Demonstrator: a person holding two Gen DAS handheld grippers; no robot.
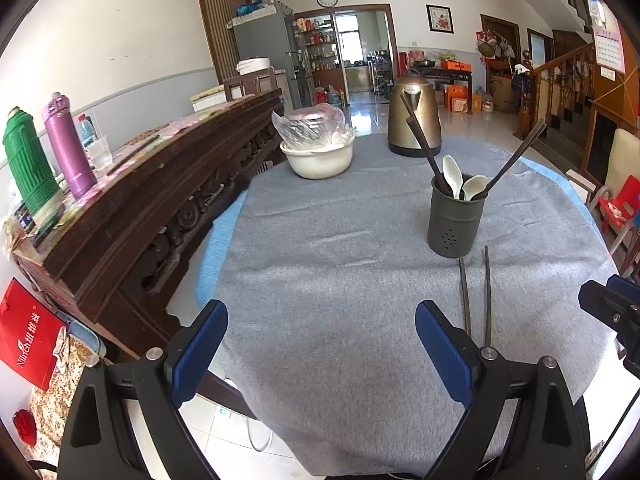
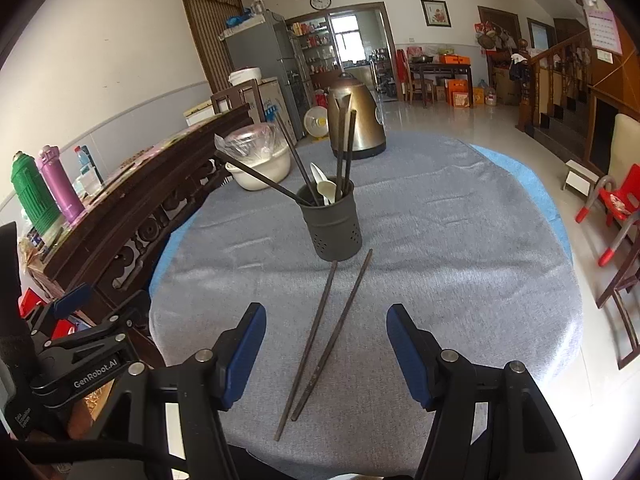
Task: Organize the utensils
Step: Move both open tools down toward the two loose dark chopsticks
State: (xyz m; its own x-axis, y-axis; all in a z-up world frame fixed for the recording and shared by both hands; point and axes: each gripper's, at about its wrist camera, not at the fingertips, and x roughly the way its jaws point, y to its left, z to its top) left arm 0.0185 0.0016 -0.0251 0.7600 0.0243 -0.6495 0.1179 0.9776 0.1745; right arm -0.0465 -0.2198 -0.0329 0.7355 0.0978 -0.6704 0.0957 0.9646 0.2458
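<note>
Blue pads of my right gripper (image 2: 326, 350) fill the bottom of the right view, spread wide with nothing between them. Just beyond, at lower centre, two chopsticks (image 2: 320, 344) lie loose on the grey cloth (image 2: 460, 260), near ends close together, far ends splayed toward the holder (image 2: 332, 226). My left gripper (image 1: 320, 350) is spread and empty too, over bare cloth at the bottom of its view.

The holder stands at centre frame, already carrying chopsticks and white spoons (image 2: 325, 190) that lean out at angles. Behind it, toward the top, sit the kettle (image 2: 356, 120) and, upper left, a covered bowl (image 2: 258, 162).

I judge the pick as the risky part. The sticks are thin and flat on soft cloth, so closing low could snag fabric or roll one away, and because they diverge I may pinch only one. Later, carrying a stick to the holder, I could knock the leaning ones or tip the holder, since it looks light and crowded.
</note>
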